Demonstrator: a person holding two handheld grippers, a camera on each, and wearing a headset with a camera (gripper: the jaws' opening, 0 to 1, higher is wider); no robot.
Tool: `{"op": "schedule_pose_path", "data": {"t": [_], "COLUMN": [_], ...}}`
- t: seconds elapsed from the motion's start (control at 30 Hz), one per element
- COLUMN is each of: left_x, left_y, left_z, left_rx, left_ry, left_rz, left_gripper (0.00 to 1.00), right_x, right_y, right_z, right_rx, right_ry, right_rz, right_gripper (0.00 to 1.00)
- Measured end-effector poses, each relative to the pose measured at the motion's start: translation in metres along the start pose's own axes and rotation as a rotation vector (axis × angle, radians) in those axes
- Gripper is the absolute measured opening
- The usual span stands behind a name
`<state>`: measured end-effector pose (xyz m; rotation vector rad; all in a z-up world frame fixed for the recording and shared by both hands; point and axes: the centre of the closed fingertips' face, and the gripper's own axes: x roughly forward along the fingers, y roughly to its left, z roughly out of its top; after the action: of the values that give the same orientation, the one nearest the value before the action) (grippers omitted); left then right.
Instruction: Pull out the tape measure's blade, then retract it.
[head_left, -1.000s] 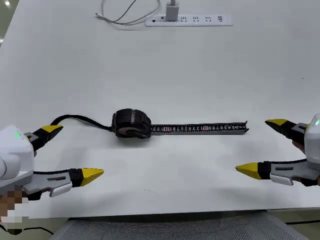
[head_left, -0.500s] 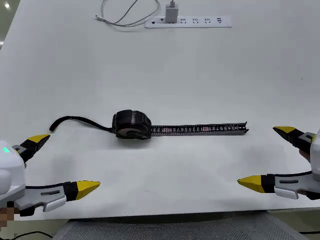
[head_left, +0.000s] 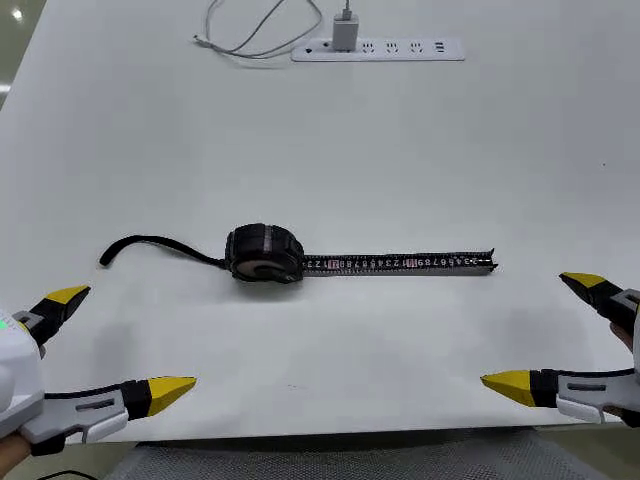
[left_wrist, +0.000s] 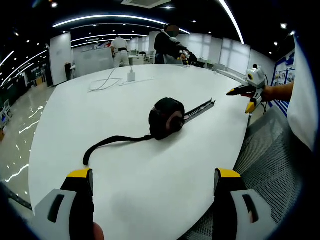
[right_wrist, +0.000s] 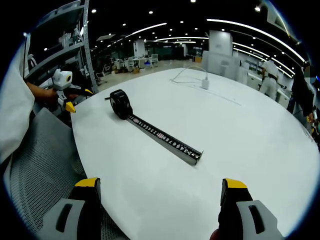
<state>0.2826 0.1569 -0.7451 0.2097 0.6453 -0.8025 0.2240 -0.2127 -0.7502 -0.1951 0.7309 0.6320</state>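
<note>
A black tape measure lies on the white table, its blade pulled out to the right and lying flat, with a black wrist strap trailing left. In the left gripper view the tape measure sits ahead with its blade running away to the right. The right gripper view has the blade end nearest and the case beyond. My left gripper is open at the near left edge, well short of the strap. My right gripper is open at the near right, apart from the blade tip.
A white power strip with a plugged-in charger and a white cable lies at the table's far edge. A grey mesh chair seat is below the near edge. People stand at benches far behind.
Both grippers have drawn back toward the near table edge and slightly outward, away from the tape measure. The tape measure and its blade have stayed in place.
</note>
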Motion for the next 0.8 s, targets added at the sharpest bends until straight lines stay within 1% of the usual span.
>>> {"op": "schedule_pose_path", "data": {"t": [0.1, 0.23, 0.3, 0.5, 0.6, 0.7, 0.8], "left_x": [0.0008, 0.0020, 0.0027, 0.0044, 0.0047, 0.0041, 0.0041], "left_y": [-0.0005, -0.0048, -0.0052, -0.0066, -0.0065, -0.0067, -0.0063], "left_z": [0.0023, 0.0038, 0.0038, 0.0058, 0.0063, 0.0078, 0.0066], "left_rx": [-0.011, -0.016, -0.023, -0.021, -0.023, -0.029, -0.028], "left_ry": [-0.010, -0.017, -0.018, -0.022, -0.024, -0.029, -0.027], "left_rz": [0.007, 0.002, 0.002, -0.001, -0.002, -0.003, -0.004], "left_gripper": [0.99, 0.98, 0.98, 0.98, 0.98, 0.98, 0.98], "right_x": [0.0000, 0.0005, 0.0011, 0.0023, 0.0030, 0.0031, 0.0028], "right_y": [0.0008, -0.0005, -0.0005, 0.0011, 0.0019, 0.0026, 0.0026], "right_z": [0.0007, 0.0020, 0.0026, 0.0037, 0.0014, 0.0010, 0.0006], "right_rx": [0.003, 0.000, 0.002, 0.007, 0.001, 0.003, 0.004], "right_ry": [-0.007, -0.015, -0.019, -0.026, -0.013, -0.013, -0.013], "right_rz": [-0.001, -0.007, -0.007, -0.001, 0.000, 0.003, 0.004], "right_gripper": [0.98, 0.98, 0.97, 0.97, 0.97, 0.97, 0.96]}}
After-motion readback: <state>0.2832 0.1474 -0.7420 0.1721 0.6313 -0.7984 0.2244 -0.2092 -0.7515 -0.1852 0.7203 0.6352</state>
